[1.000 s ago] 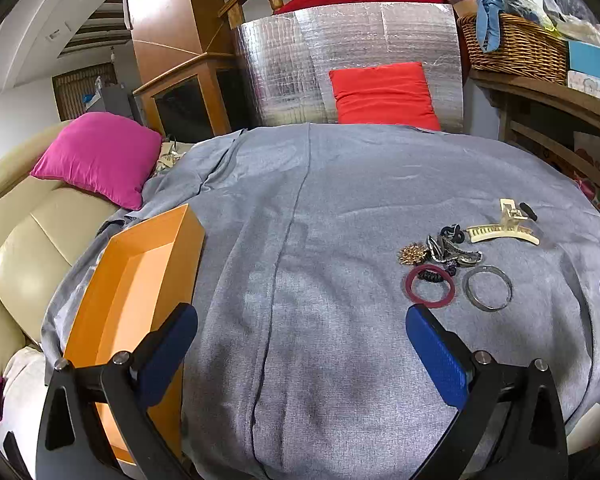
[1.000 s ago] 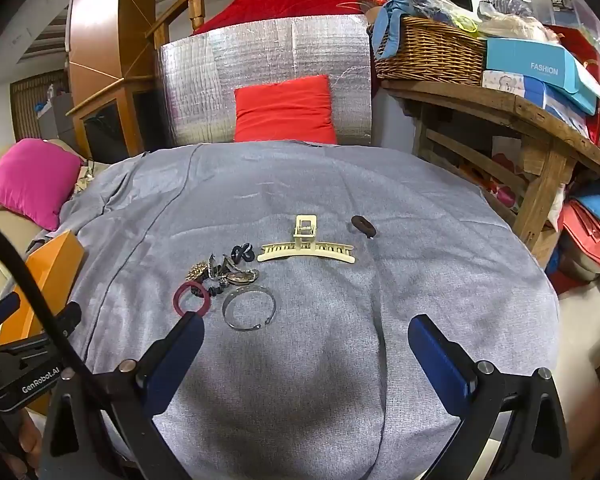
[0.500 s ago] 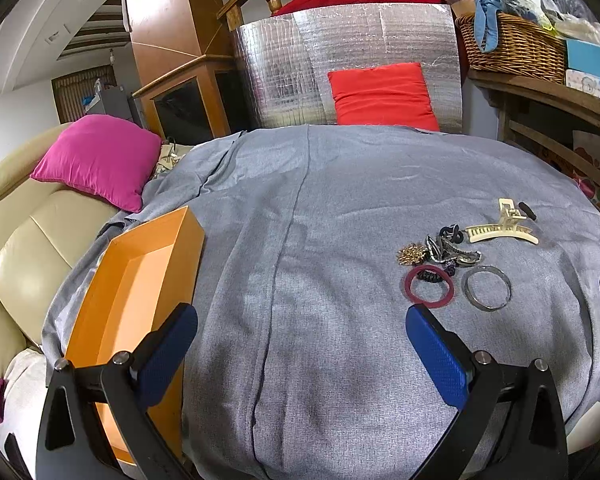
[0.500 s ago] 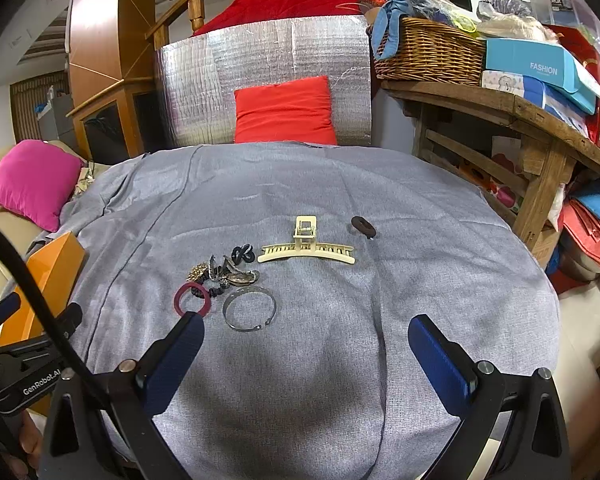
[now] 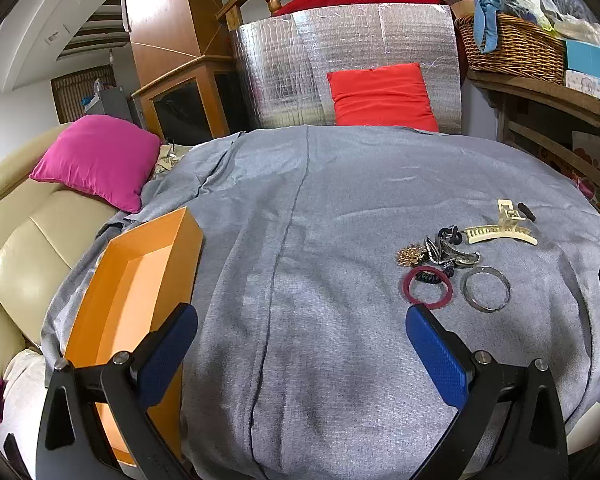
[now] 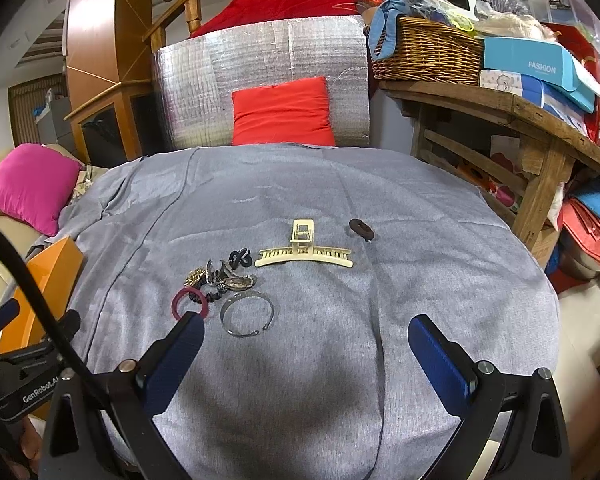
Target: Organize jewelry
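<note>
1. Jewelry lay loose on the grey-covered table [image 5: 340, 208], nothing yet in the orange box [image 5: 140, 264]; over the last second none of it had shifted.
2. In the right wrist view the cluster sat at about 10 o'clock from the frame's centre: a maroon bangle [image 6: 180, 300] touching a dark scrunchie, a silver bangle [image 6: 247, 316] just beside it, a gold brooch [image 6: 195, 277] and dark clips [image 6: 230, 272] behind.
3. A cream claw clip [image 6: 305, 254] lay at 12 o'clock, with a small brown hair tie [image 6: 361, 229] beyond it at 1 o'clock.
4. The right gripper [image 6: 302, 344] hung above the cloth with jaws spread wide and empty; its view had crept only very slightly toward the pieces.
5. The left gripper [image 5: 300, 334] was likewise wide apart and empty, unmoved, with the box at its 9 o'clock and the jewelry at its 2 o'clock.
6. So little change suggested the sorting had not begun; the silver bangle looked the nearest first pick for the right side.
</note>
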`<state>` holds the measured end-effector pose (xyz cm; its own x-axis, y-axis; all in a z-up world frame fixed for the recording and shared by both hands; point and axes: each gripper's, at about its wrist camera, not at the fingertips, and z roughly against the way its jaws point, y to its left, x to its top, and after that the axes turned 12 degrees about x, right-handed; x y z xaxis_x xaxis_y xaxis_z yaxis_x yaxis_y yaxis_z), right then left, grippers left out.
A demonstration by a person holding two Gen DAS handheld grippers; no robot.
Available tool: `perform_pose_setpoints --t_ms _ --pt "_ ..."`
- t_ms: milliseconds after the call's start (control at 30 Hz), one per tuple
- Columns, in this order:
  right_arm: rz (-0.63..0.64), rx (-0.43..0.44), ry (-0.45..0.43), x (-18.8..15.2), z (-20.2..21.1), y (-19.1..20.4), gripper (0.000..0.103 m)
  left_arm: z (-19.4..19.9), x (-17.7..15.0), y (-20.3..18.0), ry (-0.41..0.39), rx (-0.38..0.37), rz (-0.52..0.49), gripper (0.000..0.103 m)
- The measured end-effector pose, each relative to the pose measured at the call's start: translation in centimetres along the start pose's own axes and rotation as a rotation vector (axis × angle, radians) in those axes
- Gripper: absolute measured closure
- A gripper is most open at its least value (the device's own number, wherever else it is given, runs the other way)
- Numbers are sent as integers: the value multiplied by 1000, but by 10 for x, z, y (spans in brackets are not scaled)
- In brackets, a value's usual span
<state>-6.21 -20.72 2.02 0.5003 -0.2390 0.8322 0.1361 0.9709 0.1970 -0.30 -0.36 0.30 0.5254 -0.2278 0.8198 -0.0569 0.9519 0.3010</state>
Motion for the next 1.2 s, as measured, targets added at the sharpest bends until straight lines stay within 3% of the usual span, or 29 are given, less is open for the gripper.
perform_pose_setpoints --t_ms 533,700,767,933,1033,1133,1200 --pt "-34 5 -11 9 1 -16 0 -3 0 -8 34 -25 -10 0" --pt "-94 133 3 32 -5 -38 0 -26 25 -9 121 -130 -1 0" --pt "-140 212 13 45 -16 -52 0 -34 39 -9 106 -177 55 0" --pt "-325 415 138 64 -73 -88 27 -78 57 -23 219 -253 77 0" --pt "-367 411 165 70 -101 -94 29 -104 45 -32 296 -285 81 0" --pt "-305 373 161 79 -121 -84 29 -119 33 -35 383 -325 116 0" --pt "-265 343 169 83 -135 -78 29 -119 33 -38 394 -367 113 0"
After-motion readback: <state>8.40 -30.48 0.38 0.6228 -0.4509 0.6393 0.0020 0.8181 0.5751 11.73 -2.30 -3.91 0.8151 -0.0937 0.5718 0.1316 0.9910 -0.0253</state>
